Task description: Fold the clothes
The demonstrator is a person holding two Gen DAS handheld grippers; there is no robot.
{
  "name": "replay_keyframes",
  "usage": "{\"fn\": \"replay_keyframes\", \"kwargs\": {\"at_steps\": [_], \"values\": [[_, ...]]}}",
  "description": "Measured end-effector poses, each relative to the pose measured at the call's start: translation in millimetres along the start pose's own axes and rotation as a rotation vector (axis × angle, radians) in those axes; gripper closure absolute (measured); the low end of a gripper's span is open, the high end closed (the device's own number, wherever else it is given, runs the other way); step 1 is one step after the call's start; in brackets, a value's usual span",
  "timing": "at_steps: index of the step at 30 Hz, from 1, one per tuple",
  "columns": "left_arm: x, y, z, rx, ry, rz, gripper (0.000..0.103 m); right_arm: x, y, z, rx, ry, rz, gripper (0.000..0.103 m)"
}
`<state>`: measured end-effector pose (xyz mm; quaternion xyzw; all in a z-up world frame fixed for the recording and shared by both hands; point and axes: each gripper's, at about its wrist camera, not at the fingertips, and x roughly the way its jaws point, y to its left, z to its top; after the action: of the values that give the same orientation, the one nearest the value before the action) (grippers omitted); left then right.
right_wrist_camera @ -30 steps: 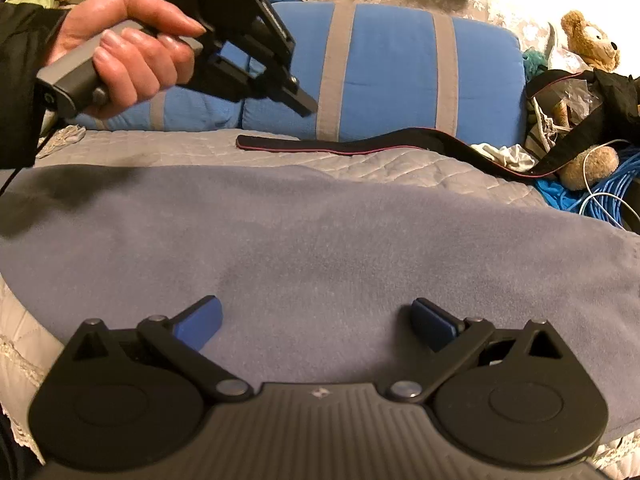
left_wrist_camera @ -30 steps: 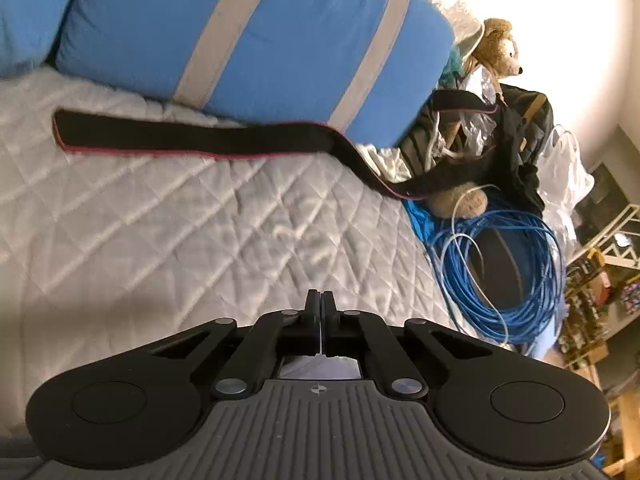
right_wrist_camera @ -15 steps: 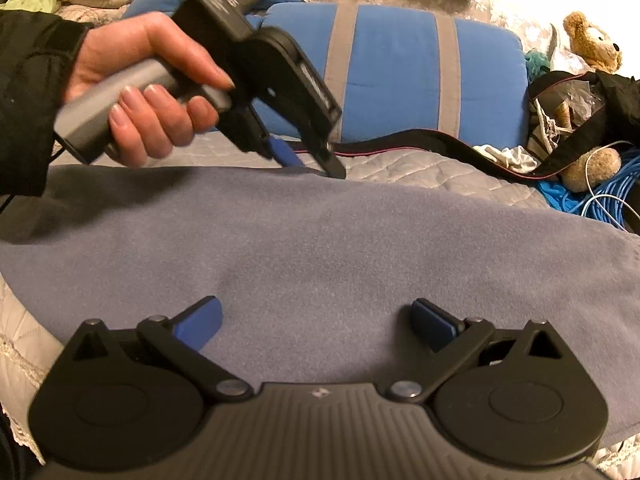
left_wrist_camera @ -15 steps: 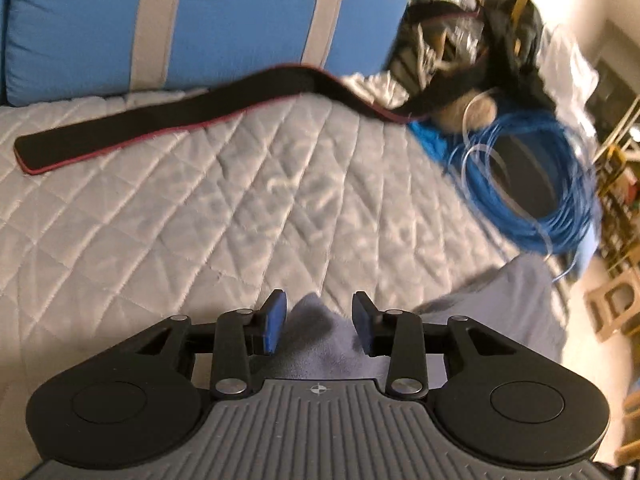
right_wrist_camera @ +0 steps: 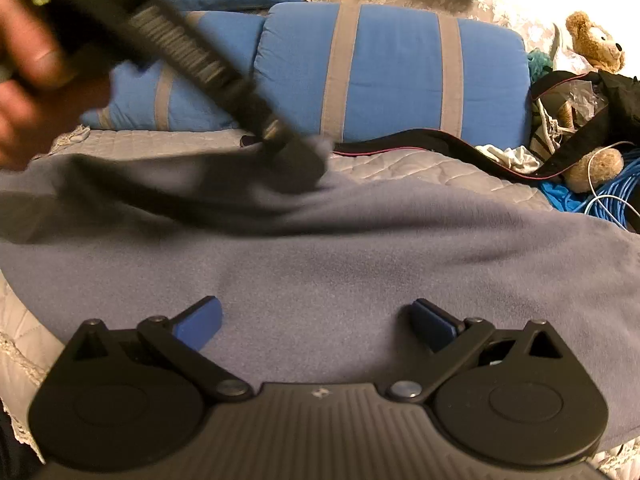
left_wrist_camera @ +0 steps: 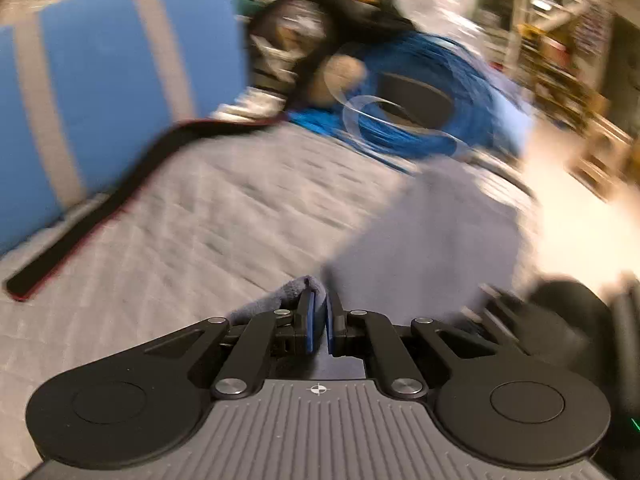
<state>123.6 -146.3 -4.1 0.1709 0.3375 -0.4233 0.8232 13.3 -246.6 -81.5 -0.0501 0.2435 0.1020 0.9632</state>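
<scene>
Open room lies over the wide grey fleece [right_wrist_camera: 360, 256] and the strip of quilt [right_wrist_camera: 420, 162] behind it. The back is walled by blue pillows [right_wrist_camera: 392, 72], with a black strap [right_wrist_camera: 440, 148] lying along their foot. The right side is crowded: teddy bear [right_wrist_camera: 596, 40], dark bag [right_wrist_camera: 624, 96], blue cable coil [left_wrist_camera: 420, 120]. The left gripper [right_wrist_camera: 296, 152] reaches across the upper left.

- The quilted bed [right_wrist_camera: 400, 164] is carrying a grey-blue fleece garment [right_wrist_camera: 340, 248], spreading under the right jaws.
- A black strap [right_wrist_camera: 420, 146] and blue pillows [right_wrist_camera: 400, 72] are lying beyond them.
</scene>
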Motion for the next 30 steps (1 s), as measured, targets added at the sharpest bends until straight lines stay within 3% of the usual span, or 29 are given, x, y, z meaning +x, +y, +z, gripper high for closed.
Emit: {"fn": "replay_keyframes", "kwargs": {"at_steps": [6,13,21,26,30], "values": [[14.8,-13.7,-23.6,0.085,0.107,0.026,0.095,-0.5,0.2,0.3,0.000,-0.001,0.002,0.000],[28.6,-9.2,-25.3,0.077,0.116,0.022,0.060,0.4,-1.8,-0.5,-0.005,-0.003,0.007,0.000],[31.4,3.8,-12.6,-0.002,0.117,0.018,0.058,2.2,-2.8,-0.1,-0.009,-0.002,0.009,0.000],[35.4,29.7,-7.9,-0.158,0.126,-0.016,0.058,2.1,-4.0,-0.2,-0.010,-0.002,0.011,0.000],[41.5,57.6,-6.2,-0.364,0.121,-0.088,0.058,1.6,-4.3,-0.5,-0.011,-0.002,0.013,0.000]]}}
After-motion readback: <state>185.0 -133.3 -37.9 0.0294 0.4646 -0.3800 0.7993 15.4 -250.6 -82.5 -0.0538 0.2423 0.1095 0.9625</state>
